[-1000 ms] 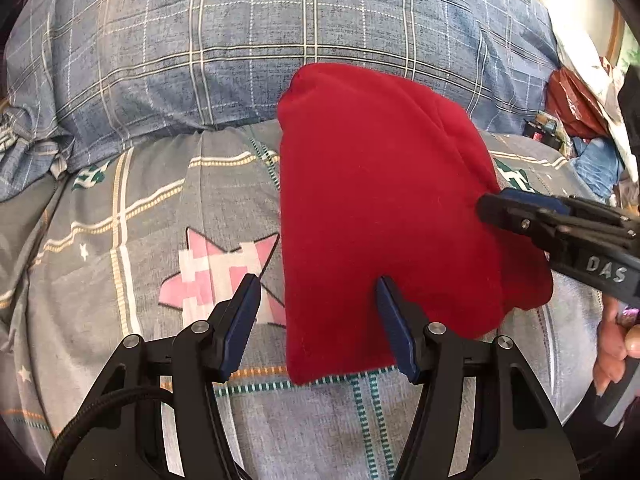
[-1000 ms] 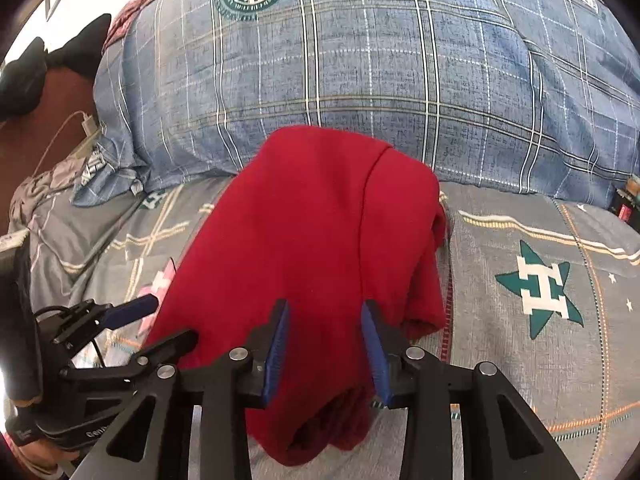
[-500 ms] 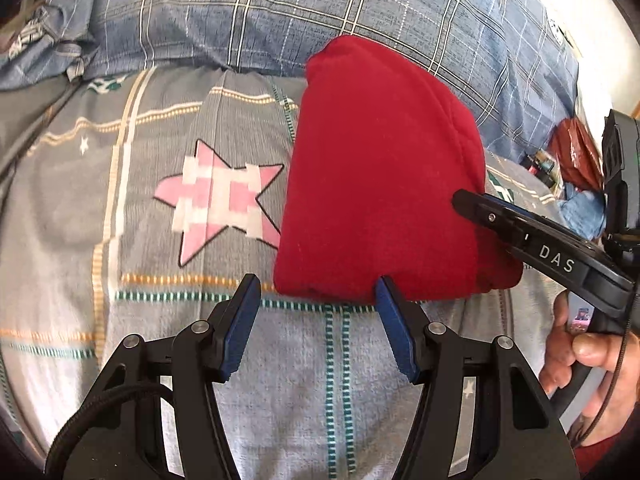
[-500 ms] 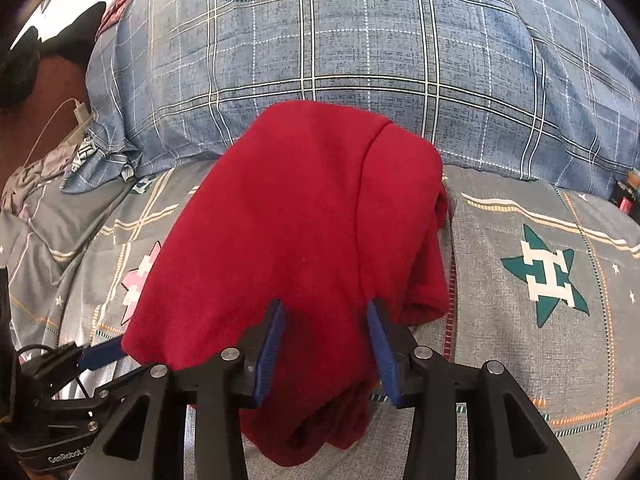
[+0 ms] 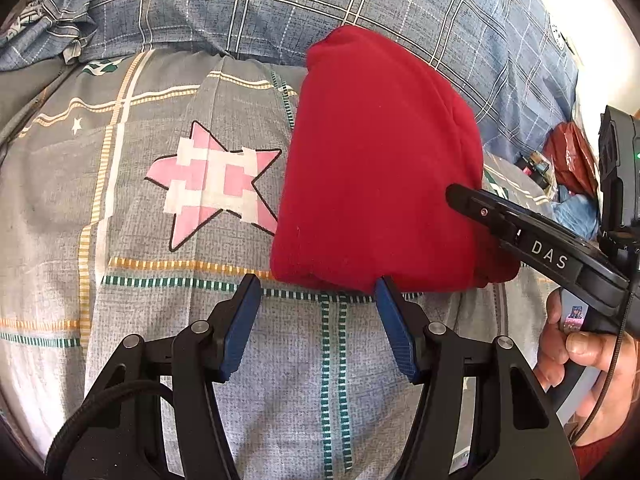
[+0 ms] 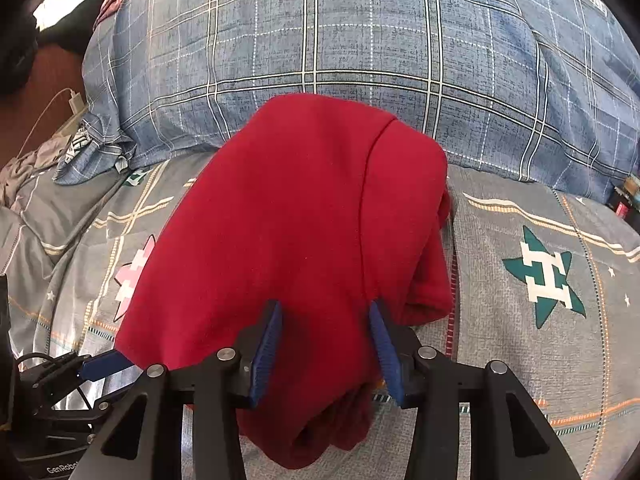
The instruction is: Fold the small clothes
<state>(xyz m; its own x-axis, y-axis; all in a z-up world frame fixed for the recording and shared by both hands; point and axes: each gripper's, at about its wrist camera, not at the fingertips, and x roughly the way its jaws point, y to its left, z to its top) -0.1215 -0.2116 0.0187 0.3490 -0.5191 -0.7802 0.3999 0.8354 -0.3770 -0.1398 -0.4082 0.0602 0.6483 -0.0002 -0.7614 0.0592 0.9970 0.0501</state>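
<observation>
— How do the jaws stand?

— The left gripper has its jaws apart over bare grey patterned bedsheet, just short of the near edge of the folded red garment; nothing lies between them. The right gripper has just been opening its jaws; the red cloth runs between the blue pads, whether they touch it I cannot tell.

— Where does the garment lie?

— On the bedsheet, its far end against the blue plaid pillow.

— What does each view add?

— The left view shows the person's right hand on the handle and a pink star beside the garment. The right view shows a green star, a white charger cable and the garment's bunched near end.
</observation>
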